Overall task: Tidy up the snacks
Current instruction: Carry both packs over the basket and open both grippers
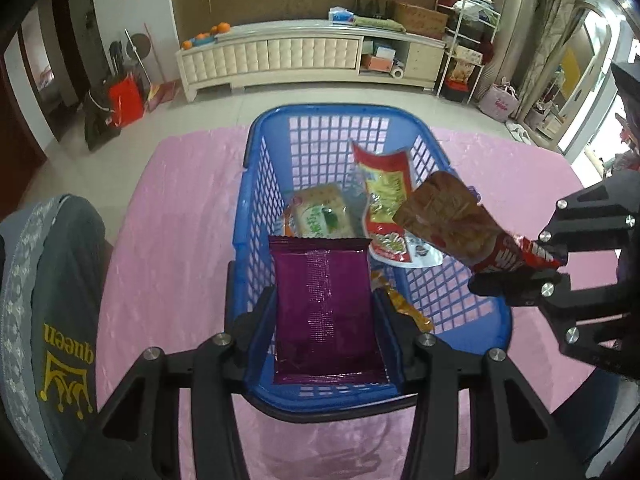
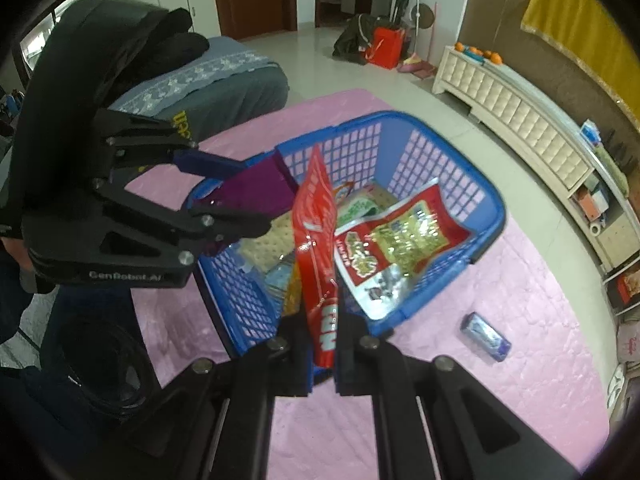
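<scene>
A blue plastic basket (image 1: pixel 256 168) (image 2: pixel 492 208) stands on a pink cloth (image 1: pixel 180 220). Inside it lie a green-and-cream packet (image 1: pixel 320 216), a red-and-yellow packet (image 1: pixel 388 208) (image 2: pixel 400 240) and an orange packet (image 1: pixel 400 304). My left gripper (image 1: pixel 322 300) (image 2: pixel 260 190) is shut on a purple packet (image 1: pixel 320 320) (image 2: pixel 260 196), holding it over the basket's near end. My right gripper (image 2: pixel 324 320) (image 1: pixel 520 264) is shut on the end of a red-and-brown packet (image 2: pixel 316 232) (image 1: pixel 452 220), which sticks out over the basket's right side.
A small blue packet (image 2: pixel 486 336) lies on the pink cloth (image 2: pixel 520 380) to the right of the basket. A grey cushion with "queen" on it (image 1: pixel 52 300) sits at the left edge. A cream cabinet (image 1: pixel 280 52) stands across the tiled floor. A black-gloved hand (image 2: pixel 120 40) holds the left gripper.
</scene>
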Demonstrator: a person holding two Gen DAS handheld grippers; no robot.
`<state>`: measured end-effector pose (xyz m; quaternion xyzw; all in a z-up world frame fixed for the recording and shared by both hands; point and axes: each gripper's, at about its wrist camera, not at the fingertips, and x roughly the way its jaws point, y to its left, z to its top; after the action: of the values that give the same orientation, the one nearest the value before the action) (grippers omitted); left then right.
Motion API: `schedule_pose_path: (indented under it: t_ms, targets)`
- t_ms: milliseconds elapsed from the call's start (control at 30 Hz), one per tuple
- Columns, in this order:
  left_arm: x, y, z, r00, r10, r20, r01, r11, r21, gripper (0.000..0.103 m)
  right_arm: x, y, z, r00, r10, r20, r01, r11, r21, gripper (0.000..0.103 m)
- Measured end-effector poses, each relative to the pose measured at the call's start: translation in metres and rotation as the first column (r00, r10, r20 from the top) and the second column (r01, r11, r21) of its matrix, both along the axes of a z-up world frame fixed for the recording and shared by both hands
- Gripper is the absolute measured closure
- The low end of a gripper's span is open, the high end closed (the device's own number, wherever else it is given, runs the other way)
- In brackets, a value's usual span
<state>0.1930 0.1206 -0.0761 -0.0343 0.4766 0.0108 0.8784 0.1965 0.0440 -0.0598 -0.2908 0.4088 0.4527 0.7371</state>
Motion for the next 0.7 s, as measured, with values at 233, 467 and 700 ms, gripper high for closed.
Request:
schedule_pose_path:
  t_ms: [233,467,700]
  targets:
    - [-0.002,0.002,-0.003,1.0,-0.029,0.002,0.029,0.999,0.012,0.042,-0.001,0.011,-0.012,1.0,-0.004,-0.016,0.003,0.999,-0.032,0.093]
    - [-0.012,-0.002,0.005,0.997,-0.066,0.03,0.065,0.997,0.046,0.036,-0.005,0.01,-0.015,0.999,-0.034,0.002,0.034,0.999,-0.039,0.09]
    - [-0.026,-0.009,0.012,0.995,-0.083,0.052,0.079,0.995,0.064,0.033,-0.008,0.002,-0.005,0.998,-0.061,0.013,0.061,0.998,0.001,0.078]
